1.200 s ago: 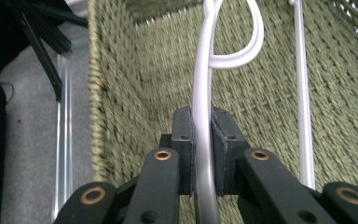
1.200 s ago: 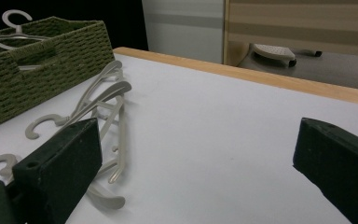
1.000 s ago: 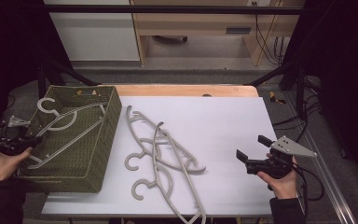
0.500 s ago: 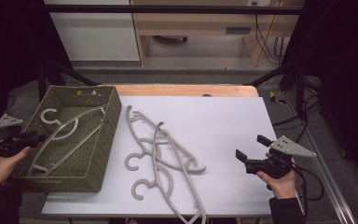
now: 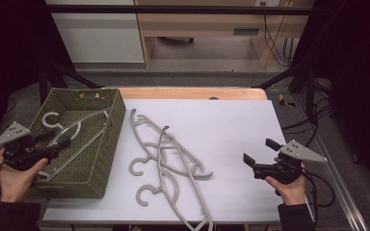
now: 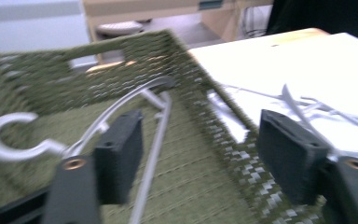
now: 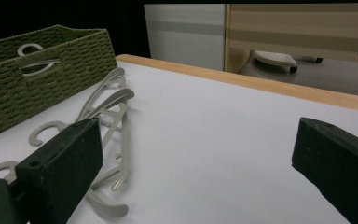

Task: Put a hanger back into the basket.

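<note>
Left tongs (image 5: 53, 146) are open now and have backed off; we just dropped one grey plastic hanger (image 5: 70, 132) into the green woven basket (image 5: 107, 144). Right tongs (image 5: 256, 156) wait open over the white bench (image 5: 221, 125), near the grey hanger pile (image 5: 168, 163).

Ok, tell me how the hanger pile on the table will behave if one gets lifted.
The hangers look thin, rigid plastic, so probably light and stiff. They lie crossed with hooks overlapping, so lifting one would likely drag neighbours. Smooth surfaces may slip in the right gripper.
</note>
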Demonstrator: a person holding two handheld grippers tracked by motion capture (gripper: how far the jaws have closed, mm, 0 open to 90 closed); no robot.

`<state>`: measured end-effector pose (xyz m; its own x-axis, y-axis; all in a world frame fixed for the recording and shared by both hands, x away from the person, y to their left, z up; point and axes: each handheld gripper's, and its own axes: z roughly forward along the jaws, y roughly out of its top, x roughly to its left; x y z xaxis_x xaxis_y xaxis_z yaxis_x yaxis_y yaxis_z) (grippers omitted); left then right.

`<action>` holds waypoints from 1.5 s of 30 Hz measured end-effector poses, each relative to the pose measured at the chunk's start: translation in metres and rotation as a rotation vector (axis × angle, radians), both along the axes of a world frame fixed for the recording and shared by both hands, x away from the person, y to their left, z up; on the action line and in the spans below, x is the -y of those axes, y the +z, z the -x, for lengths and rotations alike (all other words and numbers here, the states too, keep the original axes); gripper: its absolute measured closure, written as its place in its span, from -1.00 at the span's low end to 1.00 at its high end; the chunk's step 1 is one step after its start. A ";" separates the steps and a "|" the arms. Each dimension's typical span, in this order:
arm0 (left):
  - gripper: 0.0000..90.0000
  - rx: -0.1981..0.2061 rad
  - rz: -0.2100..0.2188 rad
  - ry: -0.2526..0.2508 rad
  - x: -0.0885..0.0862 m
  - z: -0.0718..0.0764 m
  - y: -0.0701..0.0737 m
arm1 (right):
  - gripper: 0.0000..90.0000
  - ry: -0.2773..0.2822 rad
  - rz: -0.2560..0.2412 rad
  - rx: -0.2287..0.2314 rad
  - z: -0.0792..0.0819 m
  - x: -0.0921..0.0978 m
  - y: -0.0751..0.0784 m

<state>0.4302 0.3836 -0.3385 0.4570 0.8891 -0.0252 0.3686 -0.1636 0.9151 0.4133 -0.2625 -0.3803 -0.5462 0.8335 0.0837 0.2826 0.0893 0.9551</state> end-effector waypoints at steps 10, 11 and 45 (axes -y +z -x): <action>-0.73 0.053 0.053 -0.117 0.050 0.017 -0.005 | -0.96 0.011 -0.002 -0.003 0.001 -0.005 0.001; -0.75 0.044 0.052 -0.124 0.055 0.017 -0.006 | -0.96 0.012 -0.003 -0.004 0.001 -0.005 0.002; -0.81 0.002 -0.014 -0.241 0.114 0.023 -0.040 | -0.93 0.081 0.023 -0.081 0.005 -0.049 0.002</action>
<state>0.4073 0.2697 -0.3788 0.6558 0.7549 -0.0119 0.3152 -0.2595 0.9129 0.4082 -0.2137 -0.3786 -0.6038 0.7893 0.1117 0.3500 0.1366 0.9268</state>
